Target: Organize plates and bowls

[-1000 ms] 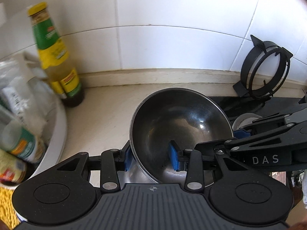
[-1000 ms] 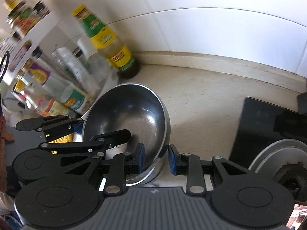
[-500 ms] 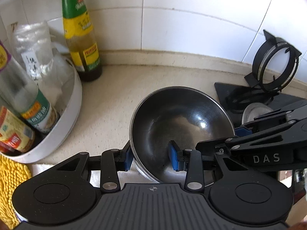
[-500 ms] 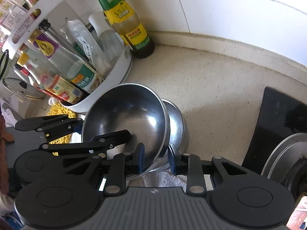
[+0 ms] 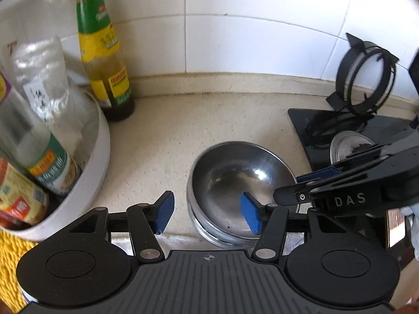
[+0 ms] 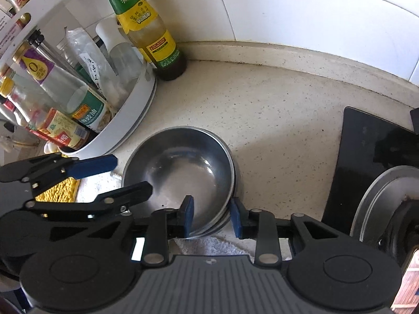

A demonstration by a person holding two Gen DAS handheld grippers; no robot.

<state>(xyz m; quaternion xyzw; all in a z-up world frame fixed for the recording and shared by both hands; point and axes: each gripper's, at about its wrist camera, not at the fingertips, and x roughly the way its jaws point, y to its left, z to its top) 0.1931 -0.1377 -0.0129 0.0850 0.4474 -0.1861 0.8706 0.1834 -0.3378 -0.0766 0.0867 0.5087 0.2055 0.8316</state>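
My left gripper point(image 5: 208, 216): jaws wide apart, straddling the near rim of the nested round steel bowls point(image 5: 239, 183), gripping nothing. My right gripper point(image 6: 211, 217): jaws apart, one pad inside the rim, one outside, contact unclear. Bare speckled beige countertop point(image 6: 275, 120) ahead; white round bottle rack point(image 6: 131, 120) left, black glass hob point(image 6: 371, 157) right. Bowls sit directly between both tools.

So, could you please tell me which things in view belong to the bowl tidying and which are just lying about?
Part of the job:
- round stainless steel bowls, nested in a stack
- left gripper, open
- right gripper, open around the stack's rim

Just lying about:
- yellow-capped, green-labelled sauce bottle
- white round condiment rack
- black stove ring
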